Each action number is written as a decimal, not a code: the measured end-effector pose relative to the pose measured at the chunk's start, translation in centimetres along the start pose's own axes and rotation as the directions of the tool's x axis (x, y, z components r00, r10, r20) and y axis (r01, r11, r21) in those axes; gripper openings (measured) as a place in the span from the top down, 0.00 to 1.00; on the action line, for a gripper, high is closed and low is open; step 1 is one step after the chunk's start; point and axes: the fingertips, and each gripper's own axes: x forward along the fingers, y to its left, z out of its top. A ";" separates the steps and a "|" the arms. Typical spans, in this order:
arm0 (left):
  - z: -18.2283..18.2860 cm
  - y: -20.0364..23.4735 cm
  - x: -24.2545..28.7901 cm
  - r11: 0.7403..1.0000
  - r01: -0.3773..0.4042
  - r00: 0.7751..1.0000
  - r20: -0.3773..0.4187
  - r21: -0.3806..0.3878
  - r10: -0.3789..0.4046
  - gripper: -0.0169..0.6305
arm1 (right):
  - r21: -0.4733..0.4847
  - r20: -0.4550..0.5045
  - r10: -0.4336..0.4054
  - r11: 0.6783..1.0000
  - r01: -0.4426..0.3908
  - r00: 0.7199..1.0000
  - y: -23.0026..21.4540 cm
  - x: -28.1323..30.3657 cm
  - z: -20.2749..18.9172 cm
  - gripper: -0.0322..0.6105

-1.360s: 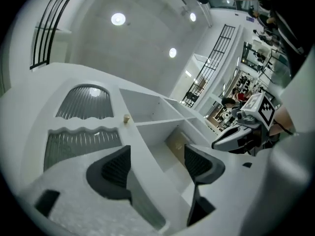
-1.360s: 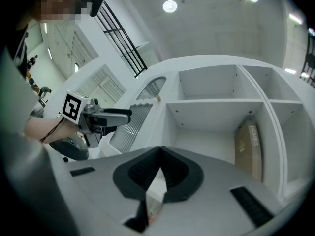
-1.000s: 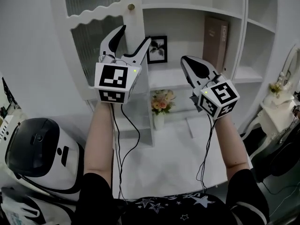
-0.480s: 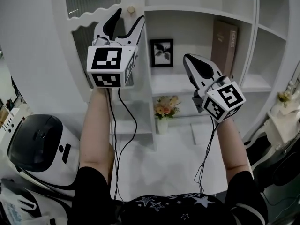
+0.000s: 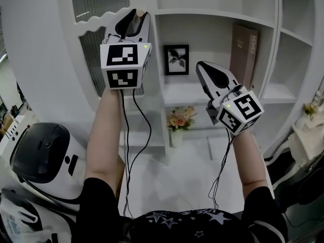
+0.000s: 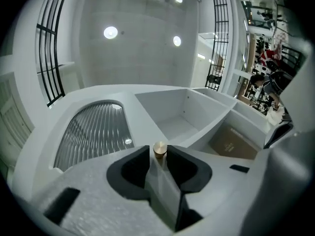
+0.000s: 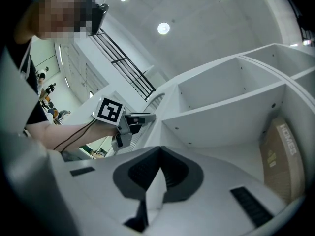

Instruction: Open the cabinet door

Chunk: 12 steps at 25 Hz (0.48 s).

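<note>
The white cabinet door [image 5: 96, 39] has a ribbed glass panel and a small brass knob [image 5: 142, 10] at its right edge. My left gripper [image 5: 137, 15] is raised to that knob, and its jaws are closing with the knob [image 6: 159, 148] between the fingertips, both pads touching it. The ribbed panel [image 6: 93, 132] lies to the left of the jaws in the left gripper view. My right gripper [image 5: 200, 66] hangs lower, in front of the open shelves, shut with nothing in it. In the right gripper view its jaws [image 7: 160, 148] meet, and the left gripper [image 7: 140, 118] shows at the door.
Open white shelves [image 5: 212, 14] stand right of the door, holding a framed picture [image 5: 176, 59], a brown book [image 5: 244, 47] and a vase of flowers [image 5: 177, 118]. A white and black rounded machine [image 5: 43, 158] sits at the lower left.
My left gripper rose to the brass knob and its wide jaws narrowed around it. The right gripper stayed almost where it was.
</note>
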 end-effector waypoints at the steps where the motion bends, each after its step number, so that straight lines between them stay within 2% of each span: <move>1: 0.0 -0.1 0.0 1.000 -0.001 1.000 0.000 0.002 0.001 0.80 | 0.003 -0.002 0.000 1.000 0.000 1.000 -0.1 -0.2 -0.1 0.94; 12: 0.1 -0.1 0.2 1.000 0.014 1.000 -0.008 -0.011 -0.015 0.84 | 0.018 -0.024 0.009 1.000 -0.008 1.000 -0.6 -1.3 -1.7 0.94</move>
